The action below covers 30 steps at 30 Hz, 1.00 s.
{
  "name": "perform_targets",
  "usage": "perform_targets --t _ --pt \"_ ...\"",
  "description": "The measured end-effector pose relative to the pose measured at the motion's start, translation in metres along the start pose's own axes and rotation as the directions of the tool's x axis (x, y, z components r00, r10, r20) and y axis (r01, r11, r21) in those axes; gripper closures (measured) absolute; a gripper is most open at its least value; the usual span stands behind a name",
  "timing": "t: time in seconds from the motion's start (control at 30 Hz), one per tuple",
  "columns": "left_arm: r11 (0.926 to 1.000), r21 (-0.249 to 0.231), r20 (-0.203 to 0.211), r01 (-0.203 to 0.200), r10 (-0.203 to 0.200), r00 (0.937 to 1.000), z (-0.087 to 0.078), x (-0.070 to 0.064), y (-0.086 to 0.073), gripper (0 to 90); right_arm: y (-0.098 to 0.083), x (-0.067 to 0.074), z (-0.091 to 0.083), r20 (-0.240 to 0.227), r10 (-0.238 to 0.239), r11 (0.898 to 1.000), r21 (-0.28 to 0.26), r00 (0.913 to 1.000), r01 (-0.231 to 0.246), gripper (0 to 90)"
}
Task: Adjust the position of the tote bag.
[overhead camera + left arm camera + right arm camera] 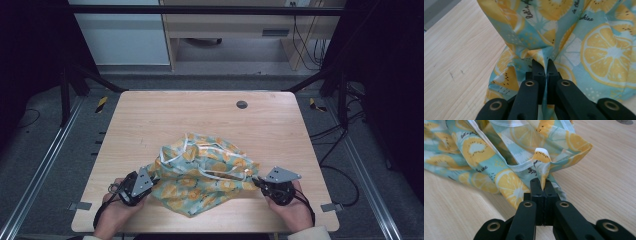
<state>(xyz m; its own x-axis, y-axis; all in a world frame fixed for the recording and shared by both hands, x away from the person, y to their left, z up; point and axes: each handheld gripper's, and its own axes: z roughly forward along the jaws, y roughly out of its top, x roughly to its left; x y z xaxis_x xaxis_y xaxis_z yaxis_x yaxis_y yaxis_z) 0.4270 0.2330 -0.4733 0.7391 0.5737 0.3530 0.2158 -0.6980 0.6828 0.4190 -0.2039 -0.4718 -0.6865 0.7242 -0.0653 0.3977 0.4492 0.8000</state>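
Note:
A crumpled cloth bag (205, 172) with a teal ground, yellow lemon slices and white trim lies near the front middle of the wooden table (150, 120). My left gripper (152, 179) is shut on the cloth's left edge; in the left gripper view a fold of the fabric (599, 50) is pinched between the black jaws at my left gripper (545, 65). My right gripper (258, 181) is shut on the cloth's right edge, and in the right gripper view the hemmed corner (541, 157) sticks up out of my right gripper (541, 185).
A dark round grommet (242, 104) sits in the table near its far edge. Bare wood lies behind and to both sides of the cloth. Metal rails run along the floor left and right, with cables (340, 130) on the right.

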Motion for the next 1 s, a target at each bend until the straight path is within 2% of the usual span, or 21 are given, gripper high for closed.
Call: perform_targets --t 0.07,0.27,0.37,0.5,0.57,0.63,0.7,0.77,0.8,0.83,0.87,0.9,0.93,1.0 --pt "0.9999 0.010 -0.009 -0.004 0.004 0.9999 0.006 0.003 0.001 90.0 0.001 -0.001 0.005 0.002 -0.001 1.000 0.010 1.0000 0.001 90.0" --pt "0.9997 0.009 -0.031 0.022 -0.022 0.9993 0.023 0.013 0.003 90.0 0.003 -0.006 0.015 0.007 0.012 1.000 0.025 0.9999 -0.012 90.0" --pt "0.9981 0.005 -0.031 0.062 -0.062 0.9976 0.030 0.020 0.001 90.0 0.005 -0.009 0.021 0.007 0.022 0.999 0.025 0.9997 -0.022 90.0" --pt "0.9965 0.011 -0.032 0.083 -0.082 0.9961 0.036 0.025 -0.001 90.0 0.007 -0.009 0.029 0.004 0.015 0.999 0.039 0.9999 -0.015 89.2" --pt "0.9952 0.011 -0.029 0.097 -0.097 0.9949 0.036 0.026 -0.002 89.7 0.008 -0.008 0.029 0.007 0.014 0.999 0.035 0.9999 -0.014 85.7" --pt "0.9920 0.003 -0.026 0.126 -0.126 0.9917 0.034 0.027 -0.003 83.2 0.008 -0.008 0.027 0.008 0.029 0.999 0.019 0.9996 -0.029 78.8" --pt "0.9880 -0.014 -0.041 0.154 -0.154 0.9872 0.030 0.029 -0.003 74.7 0.007 -0.008 0.023 0.033 0.054 0.999 0.002 0.9980 -0.054 68.4" --pt "0.9805 -0.035 -0.045 0.193 -0.195 0.9798 0.024 0.032 -0.002 61.4 0.007 -0.009 0.019 0.044 0.084 0.996 -0.019 0.9955 -0.084 55.8" --pt "0.9762 -0.057 -0.060 0.209 -0.213 0.9753 0.019 0.031 -0.001 56.1 0.007 -0.009 0.017 0.053 0.099 0.995 -0.024 0.9937 -0.097 49.8" --pt "0.9749 -0.064 -0.070 0.213 -0.218 0.9736 0.015 0.031 -0.001 50.0 0.007 -0.009 0.014 0.066 0.111 0.993 -0.032 0.9916 -0.109 45.2" --pt "0.9708 -0.074 -0.065 0.228 -0.233 0.9703 0.009 0.031 -0.001 43.4 0.007 -0.008 0.011 0.072 0.116 0.993 -0.041 0.9907 -0.113 41.0" --pt "0.9635 -0.093 -0.055 0.251 -0.257 0.9649 0.002 0.031 -0.002 37.5 0.007 -0.007 0.007 0.079 0.117 0.992 -0.056 0.9899 -0.113 35.7" --pt "0.9601 -0.103 -0.060 0.260 -0.267 0.9618 -0.003 0.030 -0.003 34.7 0.007 -0.006 0.004 0.085 0.125 0.991 -0.068 0.9886 -0.119 29.9" --pt "0.9509 -0.151 -0.067 0.270 -0.283 0.9569 -0.017 0.028 -0.003 30.5 0.007 -0.003 -0.002 0.092 0.129 0.989 -0.084 0.9874 -0.121 24.4"
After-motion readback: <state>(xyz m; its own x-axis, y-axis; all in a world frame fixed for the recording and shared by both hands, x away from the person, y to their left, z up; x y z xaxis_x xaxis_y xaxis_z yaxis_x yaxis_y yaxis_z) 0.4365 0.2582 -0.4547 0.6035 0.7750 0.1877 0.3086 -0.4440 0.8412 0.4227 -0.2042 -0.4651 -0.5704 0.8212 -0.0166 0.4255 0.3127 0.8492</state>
